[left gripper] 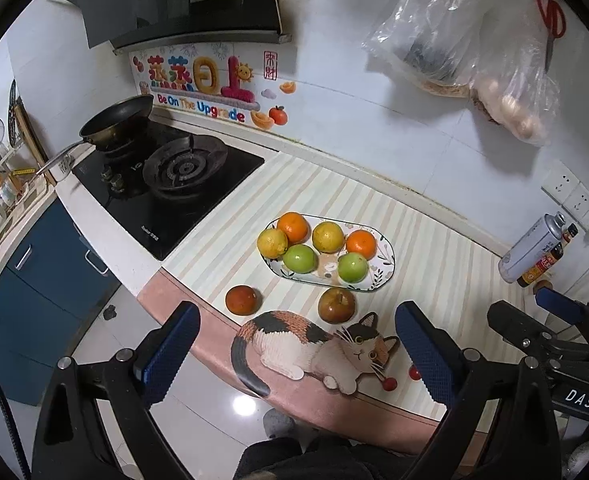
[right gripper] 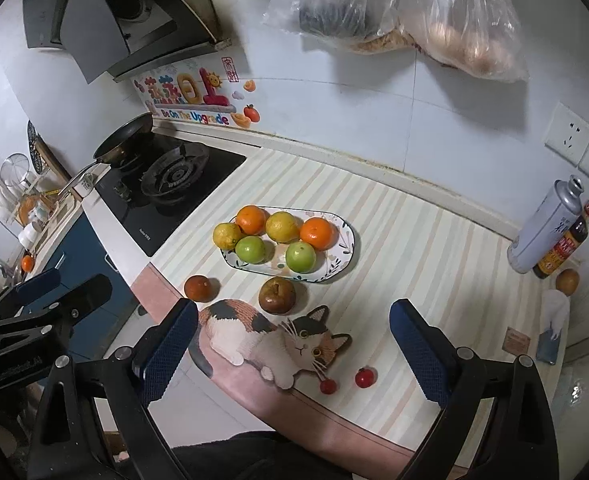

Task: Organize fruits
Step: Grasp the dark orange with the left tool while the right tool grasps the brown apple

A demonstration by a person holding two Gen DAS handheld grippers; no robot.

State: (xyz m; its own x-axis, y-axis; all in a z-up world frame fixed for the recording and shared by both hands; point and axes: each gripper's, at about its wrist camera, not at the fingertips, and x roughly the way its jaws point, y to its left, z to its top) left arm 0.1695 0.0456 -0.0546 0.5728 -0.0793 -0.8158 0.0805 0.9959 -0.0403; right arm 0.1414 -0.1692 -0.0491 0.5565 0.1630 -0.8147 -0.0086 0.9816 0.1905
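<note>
Oval plate (left gripper: pixel 386 276) mid-bench holds six fruits: two oranges, two yellow, two green. Two brown fruits (left gripper: pixel 336 305) sit near front edge. Both hand-held grippers, left (left gripper: pixel 294 354) and right (right gripper: pixel 292 350), spread, empty. Stove (left gripper: pixel 166 184) at left end.

Six fruits on plate (left gripper: pixel 388 254); two fruits (left gripper: pixel 241 299) on mat before it.

Orange, yellow and green fruits fill a floral-rimmed white plate (left gripper: pixel 386 266) on a pastel-striped mat (left gripper: pixel 434 280).
</note>
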